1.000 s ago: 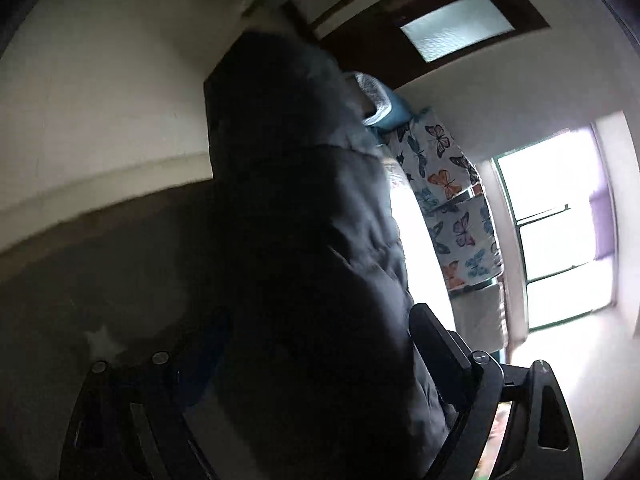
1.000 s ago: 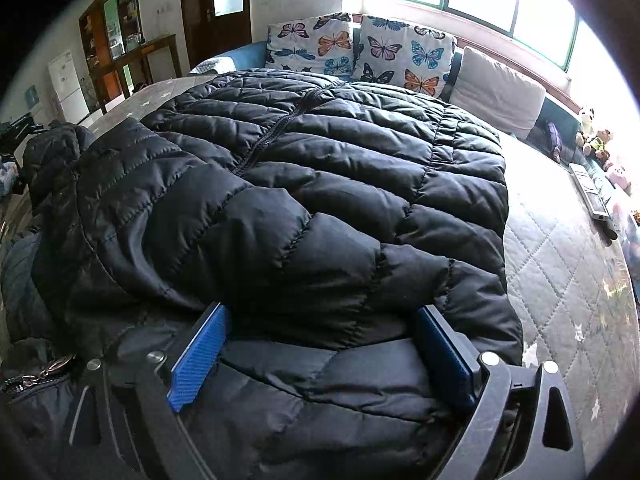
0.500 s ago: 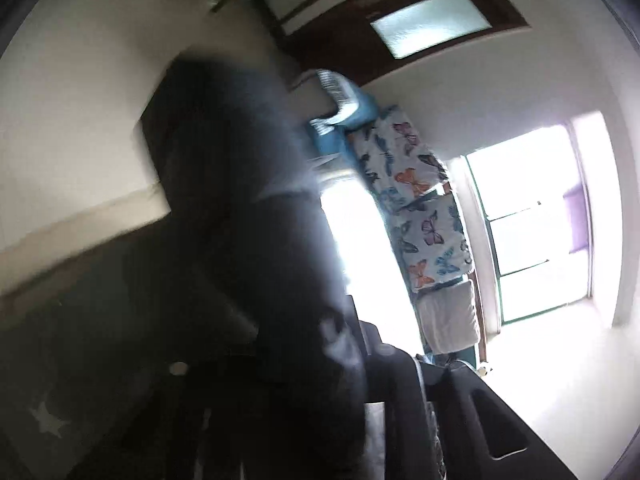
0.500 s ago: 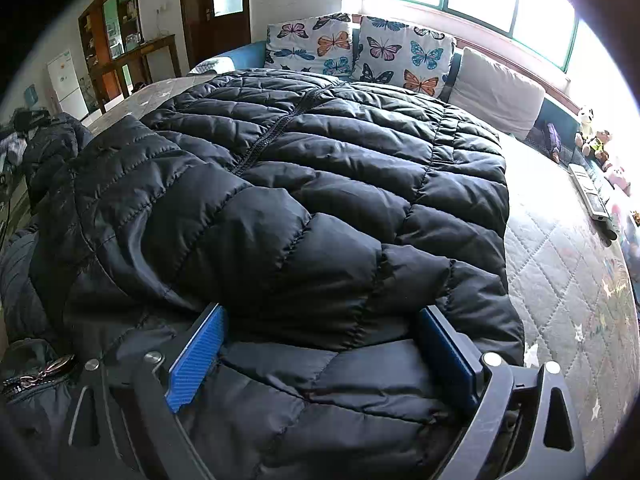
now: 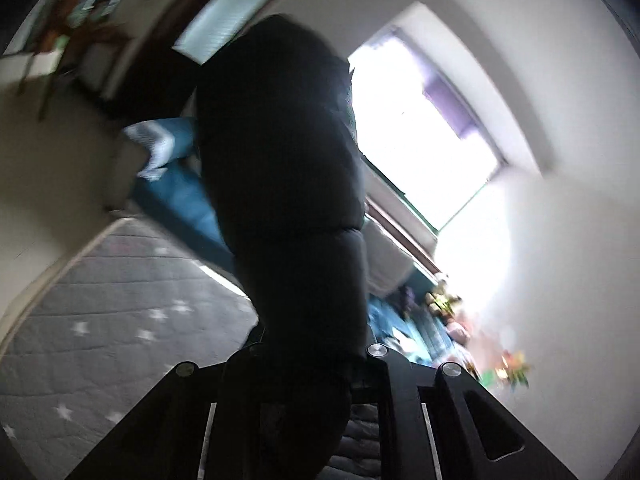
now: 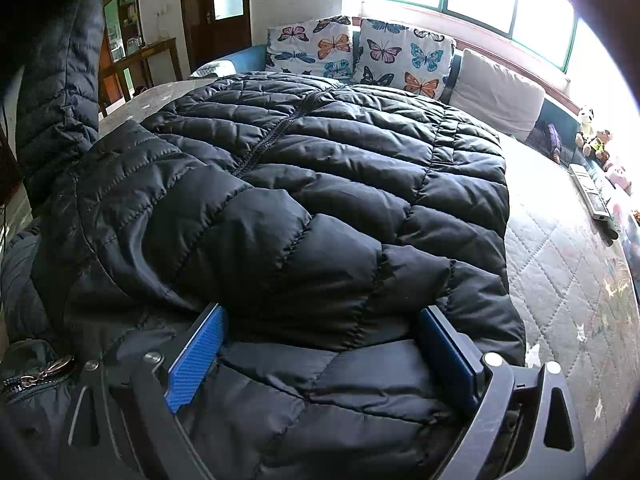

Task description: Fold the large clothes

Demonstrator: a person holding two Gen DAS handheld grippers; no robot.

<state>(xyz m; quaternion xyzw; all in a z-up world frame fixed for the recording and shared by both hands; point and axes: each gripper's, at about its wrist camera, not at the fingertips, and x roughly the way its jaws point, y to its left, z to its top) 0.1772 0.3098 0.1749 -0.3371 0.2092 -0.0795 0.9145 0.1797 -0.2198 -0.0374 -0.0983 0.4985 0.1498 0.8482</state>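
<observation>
Black quilted jacket [image 6: 320, 200] lies spread over the grey quilted bed [image 6: 568, 280], front up, zipper running away toward the butterfly pillows [image 6: 360, 56] at the far side of the bed.

Left gripper [image 5: 308, 364]: fingers have just closed and are now clamped on a sleeve [image 5: 288, 184] of the jacket. The sleeve stands up dark against the window [image 5: 424, 128], clear of the bed. In the right wrist view that same sleeve [image 6: 60, 92] rises at the jacket's left edge.

Right gripper [image 6: 320, 356]: blue fingers [image 6: 196, 364] stand wide apart, resting on the near end of the jacket with padding bulging between them. They pin it down rather than pinch it.

Step in hand, as I judge it: folding the left sleeve inward across the body; the fold is early, the jacket's body is unfolded.

Next move calls for carrying the sleeve over toward the zipper, laying it flat on the jacket's front, then releasing. Right gripper should keep the jacket anchored so it does not drag.
</observation>
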